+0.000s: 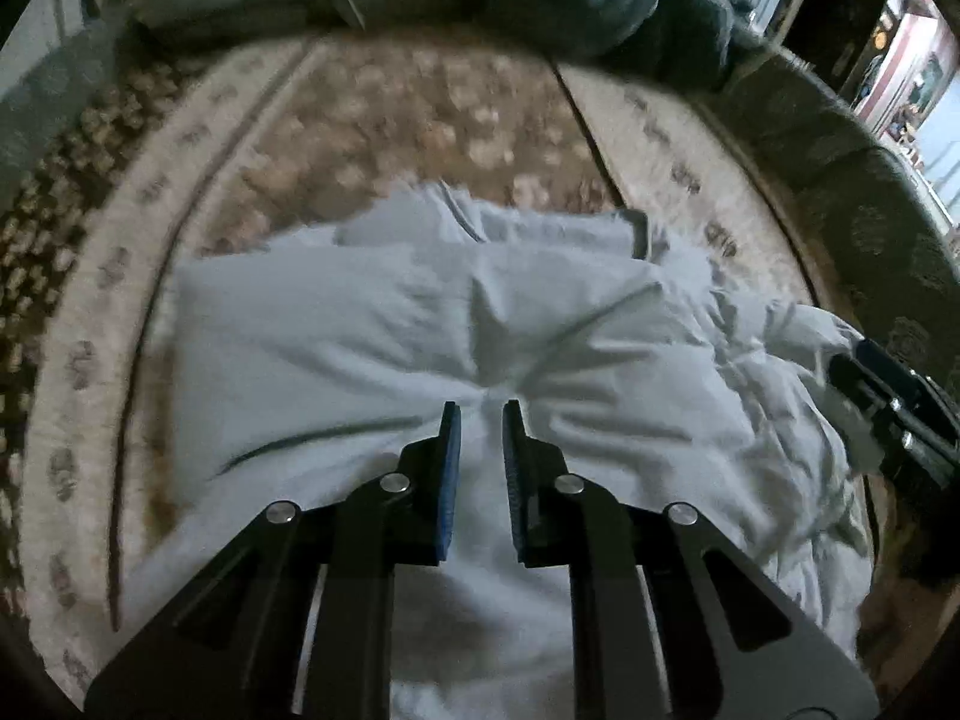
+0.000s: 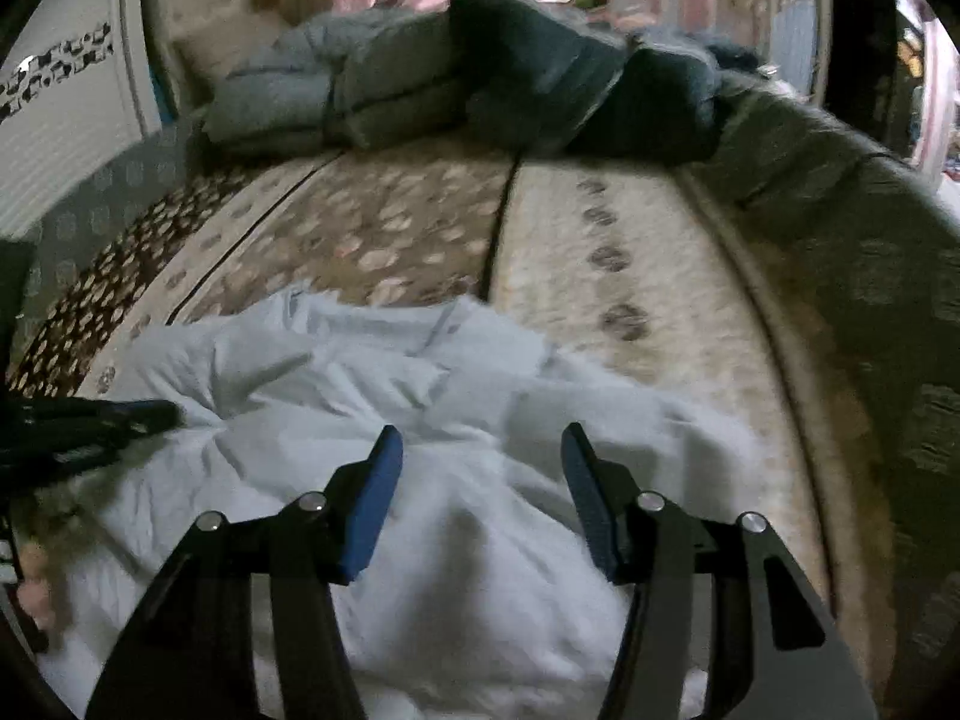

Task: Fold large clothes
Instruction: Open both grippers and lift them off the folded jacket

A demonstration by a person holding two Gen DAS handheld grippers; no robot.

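Your left tool [image 1: 481,405] pinches a fold of the white garment [image 1: 372,324]; your right tool [image 2: 480,435] hovers half-open above it. Bare patterned carpet [image 2: 600,252] lies beyond.

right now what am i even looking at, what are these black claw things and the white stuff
These are two hand-held tongs, each carried by a person, with a wide-angle camera looking along its fingers. One picture comes from the left tongs, the other from the right tongs. A crumpled white cloth garment lies on a beige-and-brown patterned carpet. The left tongs are nearly closed, pinching a fold of it. The right tongs stand open above the cloth, holding nothing. Folded grey and dark clothes are piled at the far end.
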